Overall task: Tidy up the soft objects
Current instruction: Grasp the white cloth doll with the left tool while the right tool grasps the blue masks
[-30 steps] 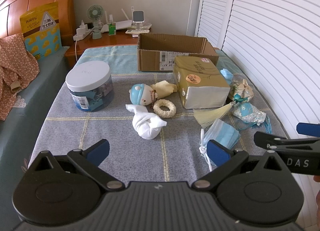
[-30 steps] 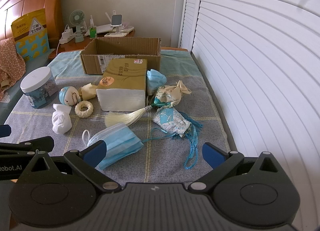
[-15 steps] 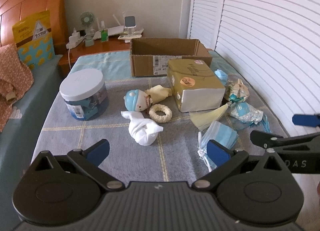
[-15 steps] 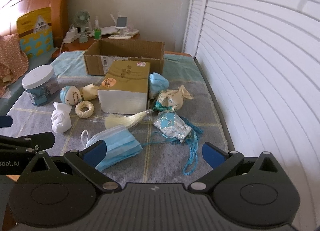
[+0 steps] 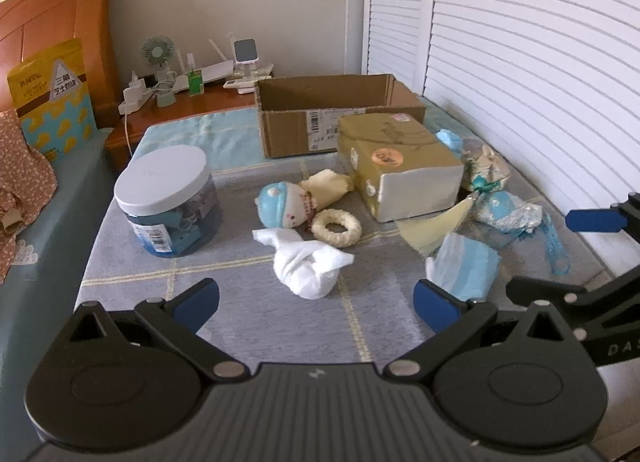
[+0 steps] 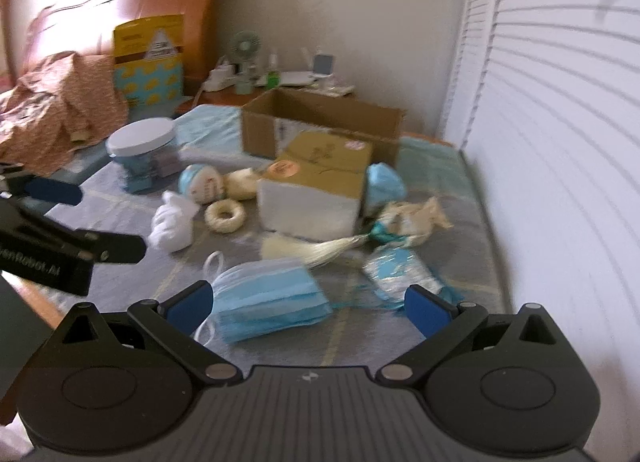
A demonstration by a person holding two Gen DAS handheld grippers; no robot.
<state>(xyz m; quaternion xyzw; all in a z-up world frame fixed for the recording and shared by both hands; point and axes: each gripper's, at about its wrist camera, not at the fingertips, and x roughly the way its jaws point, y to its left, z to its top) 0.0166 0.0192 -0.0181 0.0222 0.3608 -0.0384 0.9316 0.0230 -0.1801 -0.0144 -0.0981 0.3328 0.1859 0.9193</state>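
Observation:
Soft things lie on a grey checked cloth: a white knotted cloth, a blue-capped doll, a cream ring, a stack of blue face masks, a cream tassel and patterned pouches. An open cardboard box stands behind. My left gripper is open and empty, just short of the white cloth. My right gripper is open and empty, low over the near edge of the masks.
A gold and white box lies in front of the cardboard box. A clear jar with a white lid stands at the left. A bedside table with a small fan is behind. White louvred doors run along the right.
Both grippers have moved forward and lower toward the objects. The right view has swung left and is blurred. Both stay open and empty.

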